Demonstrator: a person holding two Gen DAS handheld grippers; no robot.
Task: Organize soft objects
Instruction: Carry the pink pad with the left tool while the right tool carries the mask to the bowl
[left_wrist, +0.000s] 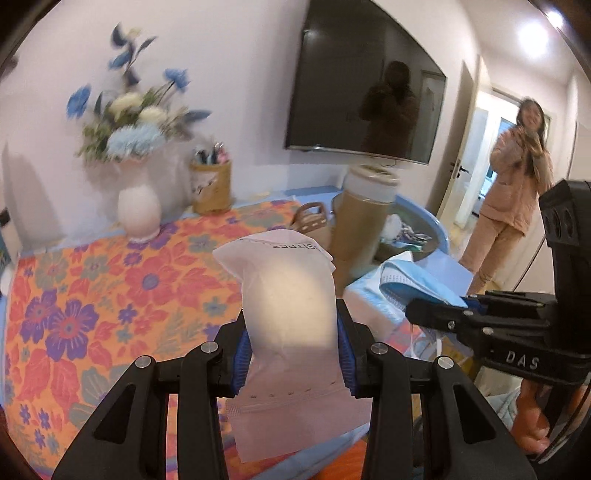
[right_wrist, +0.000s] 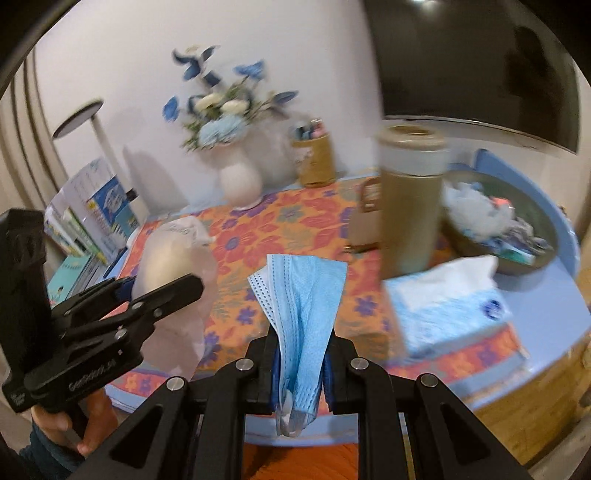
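Note:
My left gripper (left_wrist: 292, 334) is shut on a translucent pink mask packet (left_wrist: 288, 295) and holds it up above the floral tablecloth (left_wrist: 110, 295). It also shows in the right wrist view (right_wrist: 173, 258), at the left. My right gripper (right_wrist: 301, 354) is shut on a folded blue face mask (right_wrist: 301, 295) that stands up between the pads. In the left wrist view the right gripper (left_wrist: 436, 314) comes in from the right with the blue mask (left_wrist: 417, 280) in it. Both are held over the table's near side.
On the table stand a white vase of blue flowers (right_wrist: 238, 177), a pen holder (right_wrist: 314, 158), a tan thermos (right_wrist: 410, 199), a tissue box (right_wrist: 450, 302), a small brown bag (left_wrist: 312, 221) and a bowl of items (right_wrist: 495, 229). A person (left_wrist: 513, 192) stands at the doorway.

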